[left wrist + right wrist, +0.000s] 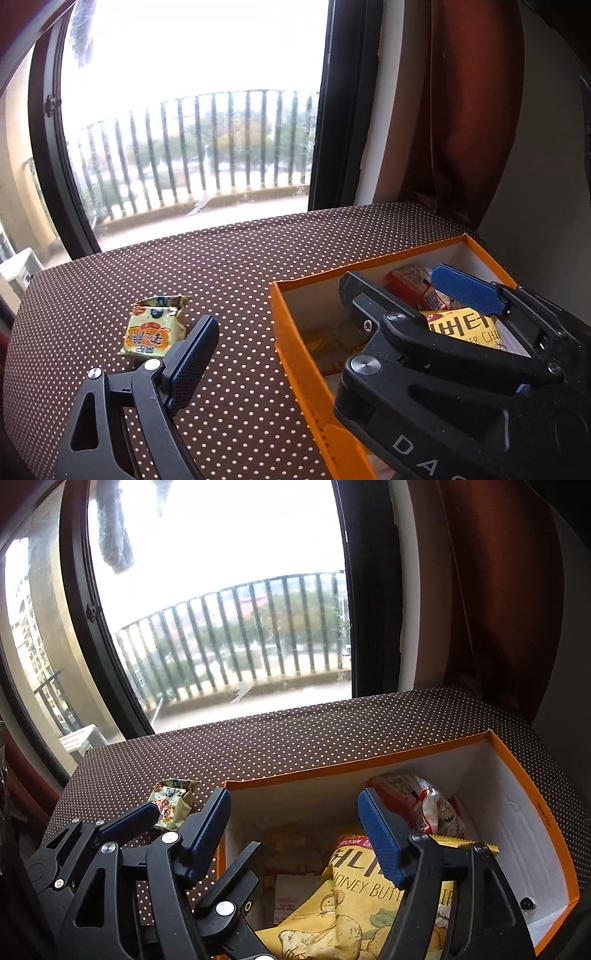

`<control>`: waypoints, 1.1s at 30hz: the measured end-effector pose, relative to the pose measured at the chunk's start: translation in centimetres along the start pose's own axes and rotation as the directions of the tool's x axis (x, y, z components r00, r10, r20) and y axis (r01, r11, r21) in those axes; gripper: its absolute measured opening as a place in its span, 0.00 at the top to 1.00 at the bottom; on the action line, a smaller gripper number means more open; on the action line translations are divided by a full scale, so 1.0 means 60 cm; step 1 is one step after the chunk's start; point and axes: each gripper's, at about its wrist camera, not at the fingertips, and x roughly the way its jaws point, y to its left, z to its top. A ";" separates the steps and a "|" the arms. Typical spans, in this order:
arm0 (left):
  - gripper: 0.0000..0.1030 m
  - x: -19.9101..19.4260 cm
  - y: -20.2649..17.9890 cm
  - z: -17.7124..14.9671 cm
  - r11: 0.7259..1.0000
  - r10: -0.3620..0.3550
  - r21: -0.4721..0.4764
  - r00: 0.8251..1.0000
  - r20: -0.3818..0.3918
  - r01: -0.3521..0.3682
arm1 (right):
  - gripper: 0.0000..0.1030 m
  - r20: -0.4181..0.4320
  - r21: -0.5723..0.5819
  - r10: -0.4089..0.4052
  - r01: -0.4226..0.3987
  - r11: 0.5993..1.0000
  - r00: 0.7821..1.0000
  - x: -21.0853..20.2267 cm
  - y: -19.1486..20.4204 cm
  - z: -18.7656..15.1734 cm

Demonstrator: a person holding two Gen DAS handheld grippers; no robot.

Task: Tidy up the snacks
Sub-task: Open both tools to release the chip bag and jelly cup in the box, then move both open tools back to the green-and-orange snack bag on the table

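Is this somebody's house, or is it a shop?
Probably a home, maybe a flat high up. A big window looks onto a balcony railing, a curtain hangs beside it, and the snack box sits on a dotted tablecloth.

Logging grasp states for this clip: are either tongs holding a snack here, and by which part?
Nothing is held. Both the left tongs and right tongs are open, the right over the orange box; the small packet lies untouched.
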 end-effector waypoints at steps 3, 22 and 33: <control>0.11 -0.015 0.016 -0.003 0.999 0.032 -0.009 0.999 0.025 -0.032 | 0.27 0.002 0.001 0.004 -0.004 1.000 1.000 -0.006 0.014 0.000; 0.09 -0.080 0.145 -0.043 0.980 0.180 -0.092 0.982 0.052 -0.174 | 0.27 0.022 -0.068 0.084 -0.082 0.994 0.996 -0.004 0.154 -0.009; 0.04 -0.059 0.226 -0.081 0.965 0.229 -0.130 0.973 0.009 -0.226 | 0.16 -0.021 -0.090 0.107 -0.108 0.990 0.994 0.047 0.231 -0.032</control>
